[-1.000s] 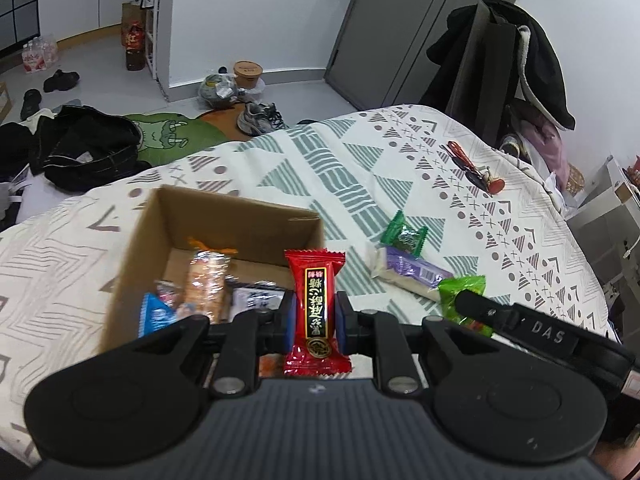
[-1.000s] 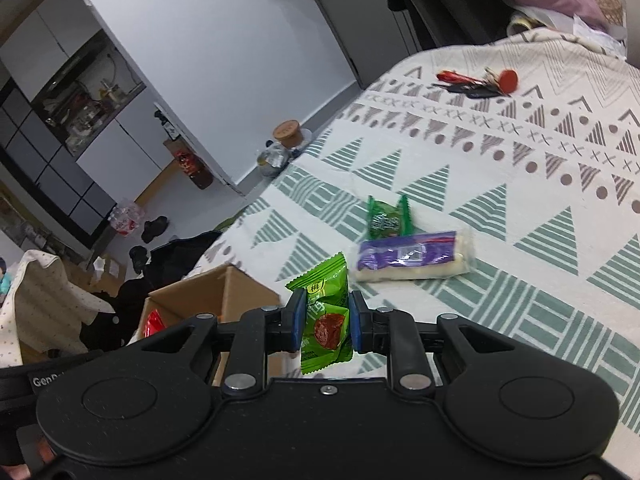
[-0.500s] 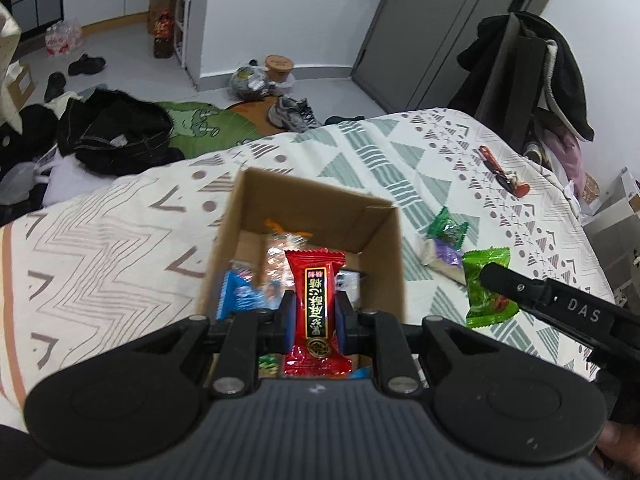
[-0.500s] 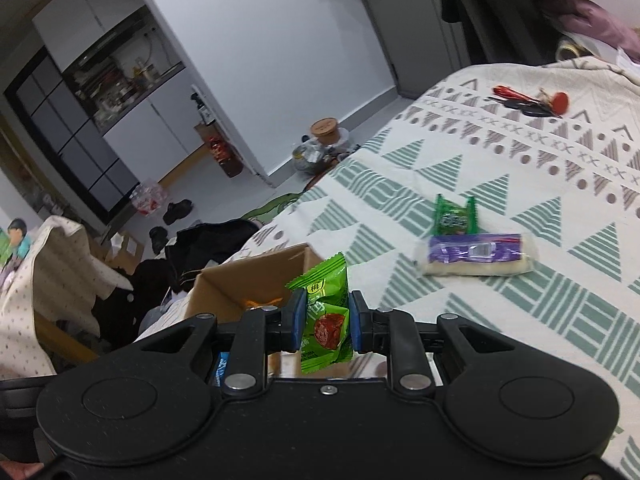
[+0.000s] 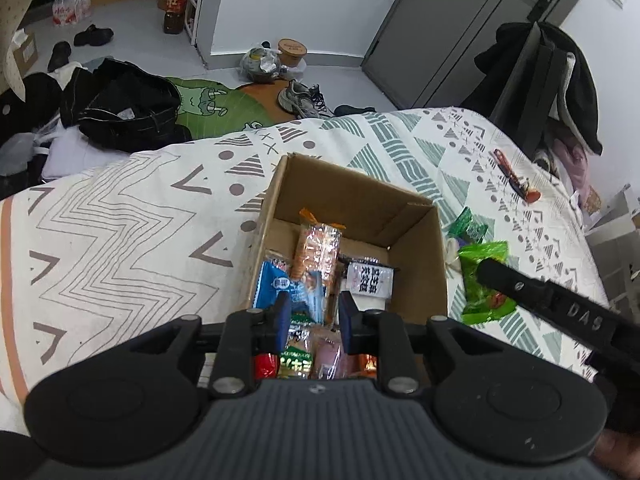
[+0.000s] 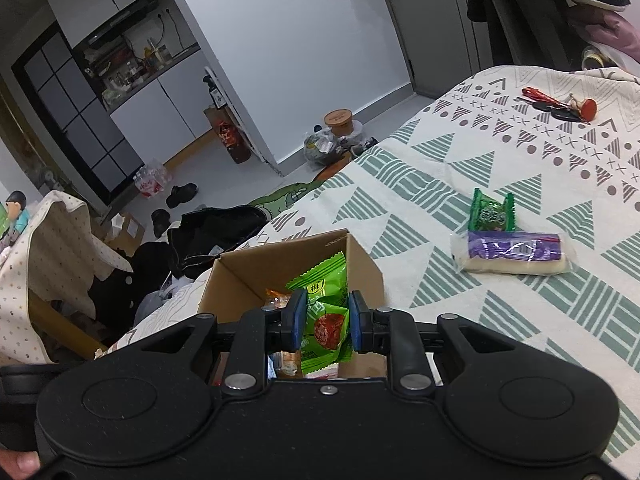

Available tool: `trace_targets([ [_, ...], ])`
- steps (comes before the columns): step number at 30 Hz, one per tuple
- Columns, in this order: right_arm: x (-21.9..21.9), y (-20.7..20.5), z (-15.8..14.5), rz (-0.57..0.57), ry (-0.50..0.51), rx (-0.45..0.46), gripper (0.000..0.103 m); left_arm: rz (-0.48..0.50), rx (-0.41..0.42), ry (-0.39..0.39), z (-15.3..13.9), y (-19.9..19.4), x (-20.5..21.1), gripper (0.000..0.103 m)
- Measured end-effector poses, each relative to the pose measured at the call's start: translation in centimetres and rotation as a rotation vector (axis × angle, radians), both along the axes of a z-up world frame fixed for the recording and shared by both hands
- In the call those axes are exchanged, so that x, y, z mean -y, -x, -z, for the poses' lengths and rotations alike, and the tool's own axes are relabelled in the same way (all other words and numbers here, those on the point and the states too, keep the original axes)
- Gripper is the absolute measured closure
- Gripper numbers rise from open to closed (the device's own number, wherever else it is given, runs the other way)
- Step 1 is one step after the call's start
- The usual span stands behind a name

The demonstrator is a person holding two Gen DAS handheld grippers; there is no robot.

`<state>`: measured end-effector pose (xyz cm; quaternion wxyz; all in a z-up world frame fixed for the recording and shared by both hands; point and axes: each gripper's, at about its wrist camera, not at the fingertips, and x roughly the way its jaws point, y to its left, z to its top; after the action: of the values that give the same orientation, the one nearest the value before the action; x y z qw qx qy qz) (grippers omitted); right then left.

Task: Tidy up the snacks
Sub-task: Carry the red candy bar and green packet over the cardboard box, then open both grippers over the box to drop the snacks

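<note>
Over the box (image 5: 416,216) on the bed (image 5: 120,216), left claw (image 5: 314,316) is hanging wide w/ nothing in it; right claw (image 6: 323,322) is gripping a green packet (image 6: 326,312).

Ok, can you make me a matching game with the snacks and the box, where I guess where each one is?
Things:
1. bright green packet
2. purple-labelled white bar
3. blue packet
4. red-handled keys

Places:
A. inside the cardboard box
B. lying on the blanket beside a small dark green packet
C. far off on the blanket, away from the snacks
D. pinched in the right gripper

Pairs: 1-D, 2-B, 3-A, 4-C
</note>
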<state>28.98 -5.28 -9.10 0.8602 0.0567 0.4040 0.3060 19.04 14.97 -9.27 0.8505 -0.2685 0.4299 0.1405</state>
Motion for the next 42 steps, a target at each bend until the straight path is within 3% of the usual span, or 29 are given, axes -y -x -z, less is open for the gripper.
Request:
trace_targets([
  [10, -1.9, -1.5, 0.5, 0.032, 0.006, -0.009, 0.081, 0.028, 0.046, 0.012, -0.3, -1.2, -1.5, 0.052],
  [15, -3.0, -2.4, 0.8, 0.044, 0.009, -0.025, 0.081, 0.048, 0.042, 0.009, -0.4, -2.4, -2.2, 0.049],
  [19, -3.7, -2.9, 0.9, 0.050, 0.012, -0.032, 0.081, 0.053, 0.034, 0.002, -0.3, -3.0, -3.0, 0.039],
  [23, -4.2, -3.3, 1.2, 0.054, 0.015, -0.042, 0.080, 0.055, 0.028, 0.002, 0.0, -3.7, -3.7, 0.036],
  [29, -4.2, -3.4, 1.1, 0.060, 0.013, -0.035, 0.069, 0.049, 0.031, 0.005, 0.1, -4.0, -4.6, 0.030],
  [34, -3.7, -3.4, 1.1, 0.074, 0.024, -0.045, 0.069, 0.048, 0.029, 0.004, 0.1, -4.0, -4.7, 0.027],
  [42, -1.8, -3.1, -0.1, 0.102, 0.026, -0.030, 0.057, 0.047, 0.033, -0.023, -0.7, -3.5, -4.0, 0.018],
])
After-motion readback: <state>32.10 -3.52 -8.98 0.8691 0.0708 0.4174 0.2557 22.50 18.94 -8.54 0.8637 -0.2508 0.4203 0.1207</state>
